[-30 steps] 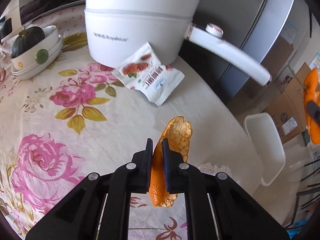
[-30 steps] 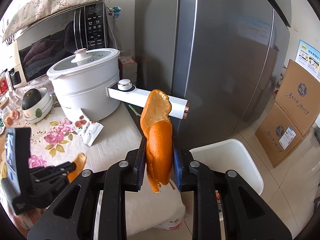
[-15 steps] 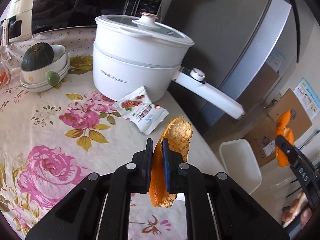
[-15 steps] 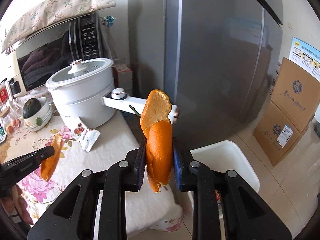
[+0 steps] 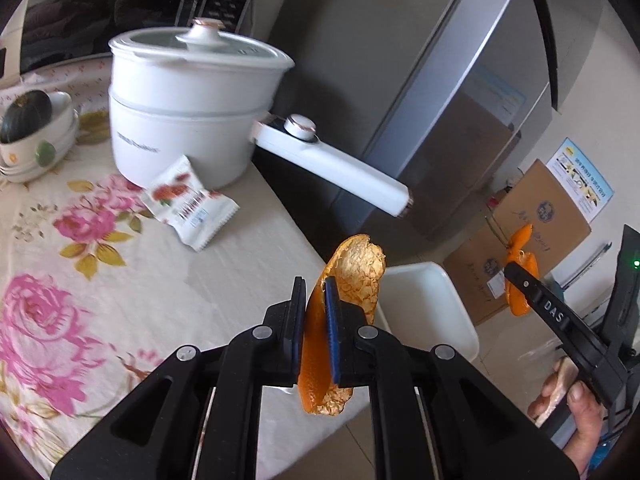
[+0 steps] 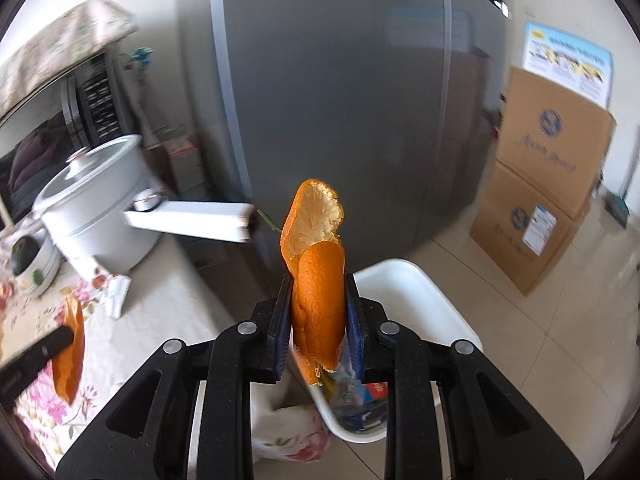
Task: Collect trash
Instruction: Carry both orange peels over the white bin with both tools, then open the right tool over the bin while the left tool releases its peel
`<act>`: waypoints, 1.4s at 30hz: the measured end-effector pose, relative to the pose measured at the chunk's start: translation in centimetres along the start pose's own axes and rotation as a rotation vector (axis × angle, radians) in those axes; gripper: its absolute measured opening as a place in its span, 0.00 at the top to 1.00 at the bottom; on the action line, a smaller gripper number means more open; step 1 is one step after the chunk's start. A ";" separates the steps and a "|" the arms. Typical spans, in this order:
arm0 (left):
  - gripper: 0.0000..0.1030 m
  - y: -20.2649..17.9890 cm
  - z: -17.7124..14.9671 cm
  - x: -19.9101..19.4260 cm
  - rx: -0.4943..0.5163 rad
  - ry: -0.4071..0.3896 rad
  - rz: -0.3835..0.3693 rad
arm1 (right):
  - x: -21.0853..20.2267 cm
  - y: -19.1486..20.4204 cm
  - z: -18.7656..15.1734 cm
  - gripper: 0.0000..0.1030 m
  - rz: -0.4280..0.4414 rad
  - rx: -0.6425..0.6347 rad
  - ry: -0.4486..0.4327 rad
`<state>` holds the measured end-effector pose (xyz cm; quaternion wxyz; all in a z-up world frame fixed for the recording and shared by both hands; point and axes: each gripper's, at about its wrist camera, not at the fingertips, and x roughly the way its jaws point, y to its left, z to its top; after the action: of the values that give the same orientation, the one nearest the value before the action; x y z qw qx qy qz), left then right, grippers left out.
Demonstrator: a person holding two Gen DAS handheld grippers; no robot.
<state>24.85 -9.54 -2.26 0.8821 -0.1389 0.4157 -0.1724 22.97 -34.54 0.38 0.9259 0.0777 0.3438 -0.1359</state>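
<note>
My left gripper (image 5: 313,292) is shut on a piece of orange peel (image 5: 356,276) and holds it above the table's right edge. My right gripper (image 6: 316,292) is shut on a second orange peel (image 6: 316,280) and holds it over the white trash bin (image 6: 432,312) on the floor; the bin holds some wrappers. The right gripper and its peel (image 5: 520,280) also show at the right of the left wrist view, beyond the bin (image 5: 424,304). The left peel (image 6: 70,352) shows at the left of the right wrist view. A snack wrapper (image 5: 188,204) lies on the table by the pot.
A white electric pot (image 5: 188,108) with a long handle (image 5: 332,168) stands on the floral tablecloth (image 5: 80,280). A bowl with a dark squash (image 5: 28,120) is at the far left. A grey fridge (image 6: 340,92) and cardboard boxes (image 6: 544,196) stand behind the bin.
Both grippers have moved right, away from the table towards the bin, each still holding its peel. The bin now shows larger in both views.
</note>
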 end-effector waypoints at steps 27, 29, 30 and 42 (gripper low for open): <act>0.90 -17.7 -0.8 7.8 0.224 0.083 -0.076 | 2.5 -13.1 0.0 0.24 -0.176 0.242 0.045; 0.90 -18.9 -0.7 8.3 0.238 0.082 -0.079 | 2.4 -14.2 0.0 0.23 -0.210 0.257 0.042; 0.90 -19.4 -0.7 8.6 0.246 0.081 -0.079 | 2.3 -14.5 -0.1 0.22 -0.223 0.263 0.042; 0.65 -23.6 -1.1 14.3 0.289 0.133 -0.036 | 2.3 -18.9 -1.5 0.10 -0.364 0.308 0.062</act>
<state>27.98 -36.96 -3.54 0.8602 -0.0063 0.4416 -0.2551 17.88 -52.64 -3.22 0.8522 0.1591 0.3557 -0.3491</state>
